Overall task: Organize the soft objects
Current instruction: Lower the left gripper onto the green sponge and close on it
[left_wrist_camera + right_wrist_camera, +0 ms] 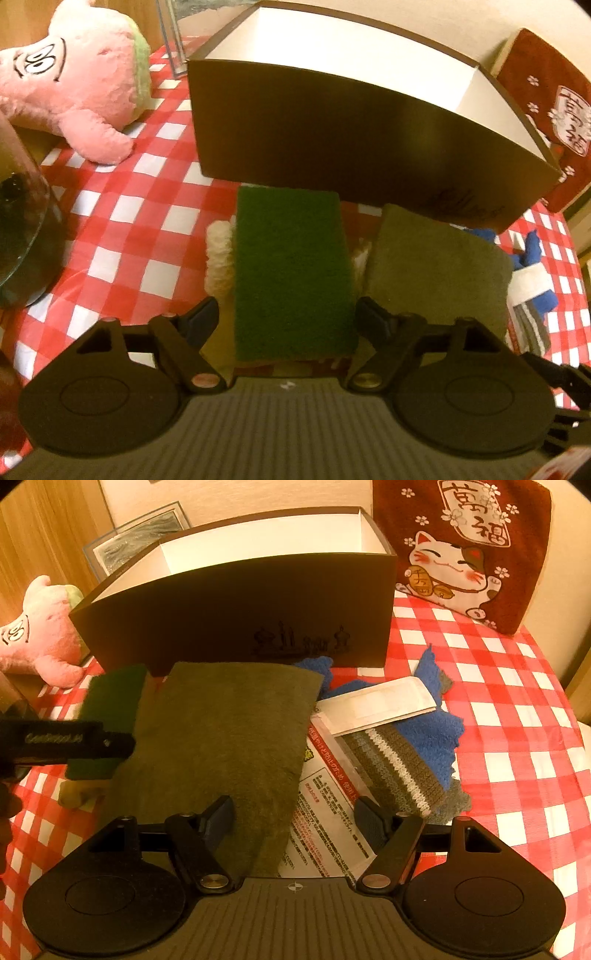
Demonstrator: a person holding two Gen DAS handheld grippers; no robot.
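Risk lies with the left tool (pixel 286 314): spread around the green sponge (pixel 291 273) without pinching it, it could clip the dark box (pixel 332 140) just beyond. Right tool (pixel 295 812) hovers spread over the olive cloth (pixel 221 738) on the desk (pixel 498 701).

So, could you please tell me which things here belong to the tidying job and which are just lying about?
For the job:
green scrub pad
olive cloth
blue fuzzy fabric
striped knit
pink plush
open dark box

Lying about:
cat cushion
printed leaflet
glass bowl
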